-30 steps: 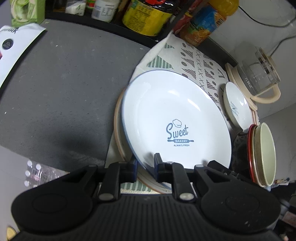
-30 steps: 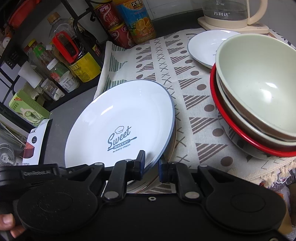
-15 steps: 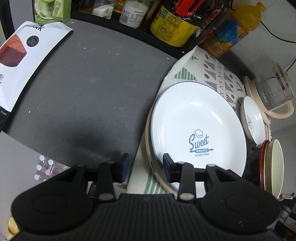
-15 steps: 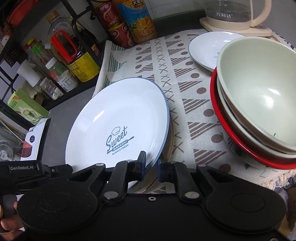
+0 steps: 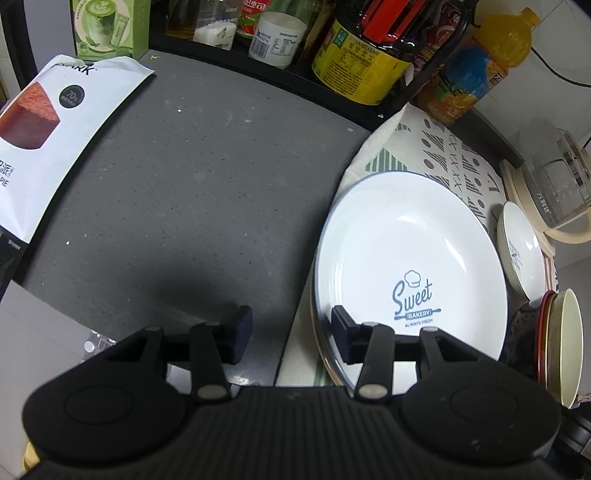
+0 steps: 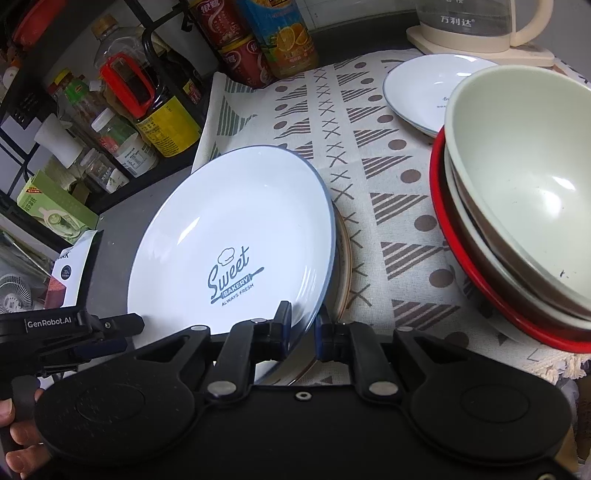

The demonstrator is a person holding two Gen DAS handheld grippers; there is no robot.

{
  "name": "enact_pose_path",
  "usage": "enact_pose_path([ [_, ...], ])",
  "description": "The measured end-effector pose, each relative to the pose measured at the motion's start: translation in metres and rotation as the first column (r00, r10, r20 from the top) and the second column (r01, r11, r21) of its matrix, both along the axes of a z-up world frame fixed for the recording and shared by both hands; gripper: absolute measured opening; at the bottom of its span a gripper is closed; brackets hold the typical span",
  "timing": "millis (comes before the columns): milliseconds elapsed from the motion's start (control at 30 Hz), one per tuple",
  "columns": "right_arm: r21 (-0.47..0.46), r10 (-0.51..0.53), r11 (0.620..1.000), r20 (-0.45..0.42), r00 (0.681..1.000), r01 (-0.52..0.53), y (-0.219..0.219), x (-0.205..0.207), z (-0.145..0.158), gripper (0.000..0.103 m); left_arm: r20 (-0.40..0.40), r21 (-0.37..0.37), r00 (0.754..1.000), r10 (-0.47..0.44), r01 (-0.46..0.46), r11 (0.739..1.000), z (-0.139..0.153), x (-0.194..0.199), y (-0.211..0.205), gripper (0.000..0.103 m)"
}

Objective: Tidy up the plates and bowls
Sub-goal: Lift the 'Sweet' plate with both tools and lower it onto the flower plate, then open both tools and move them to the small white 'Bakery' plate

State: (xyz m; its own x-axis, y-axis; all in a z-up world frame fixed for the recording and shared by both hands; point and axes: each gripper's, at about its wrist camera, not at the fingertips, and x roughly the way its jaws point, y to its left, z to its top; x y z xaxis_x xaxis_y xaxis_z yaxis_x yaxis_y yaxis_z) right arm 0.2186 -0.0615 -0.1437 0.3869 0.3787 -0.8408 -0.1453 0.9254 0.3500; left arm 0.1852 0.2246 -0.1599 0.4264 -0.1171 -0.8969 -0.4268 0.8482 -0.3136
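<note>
A large white plate (image 5: pixel 410 258) with a blue rim and "Sweet Bakery" print lies on a beige-rimmed plate (image 6: pixel 341 273) on the patterned cloth. My right gripper (image 6: pixel 303 326) is shut on the white plate's (image 6: pixel 236 236) near edge. My left gripper (image 5: pixel 291 332) is open and empty at the plate's left edge, its right finger over the rim; it also shows in the right wrist view (image 6: pixel 74 332). A small white plate (image 6: pixel 428 90) lies further back. A stack of bowls (image 6: pixel 517 206), cream on top and red-rimmed below, stands at the right.
A glass kettle (image 6: pixel 480 26) on a cream base stands at the back right. Bottles and jars (image 5: pixel 354 48) line a black rack along the back. A white snack packet (image 5: pixel 48 140) lies on the dark grey counter (image 5: pixel 192 177) at the left.
My left gripper has opened, let go of the white plate's rim and drawn back to the left. The right gripper has kept its hold, and the plate has settled lower.
</note>
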Motion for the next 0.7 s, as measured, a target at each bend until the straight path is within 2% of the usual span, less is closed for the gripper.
enact_pose_path([
  [167,0.033,0.036,0.999,-0.037,0.999,-0.035,-0.003,0.001,0.005,0.023,-0.002,0.000,1.000,-0.002,0.002,1.000,0.002,0.003,0.002,0.045],
  [300,0.039,0.067,0.997,-0.033,0.997,-0.065,-0.004,-0.005,0.012,0.030,-0.006,0.009,1.000,0.005,-0.005,1.000,0.001,0.008,0.004,0.045],
  [433,0.009,0.069,0.998,-0.040,0.997,-0.069,-0.006,-0.008,0.012,0.031,-0.005,0.005,1.000,0.010,-0.010,1.000,0.000,0.010,0.005,0.045],
  [700,0.064,0.080,0.995,0.019,0.997,-0.082,-0.015,-0.010,0.025,0.031,0.009,0.015,1.000,0.017,-0.017,1.000,0.009,0.012,0.008,0.045],
])
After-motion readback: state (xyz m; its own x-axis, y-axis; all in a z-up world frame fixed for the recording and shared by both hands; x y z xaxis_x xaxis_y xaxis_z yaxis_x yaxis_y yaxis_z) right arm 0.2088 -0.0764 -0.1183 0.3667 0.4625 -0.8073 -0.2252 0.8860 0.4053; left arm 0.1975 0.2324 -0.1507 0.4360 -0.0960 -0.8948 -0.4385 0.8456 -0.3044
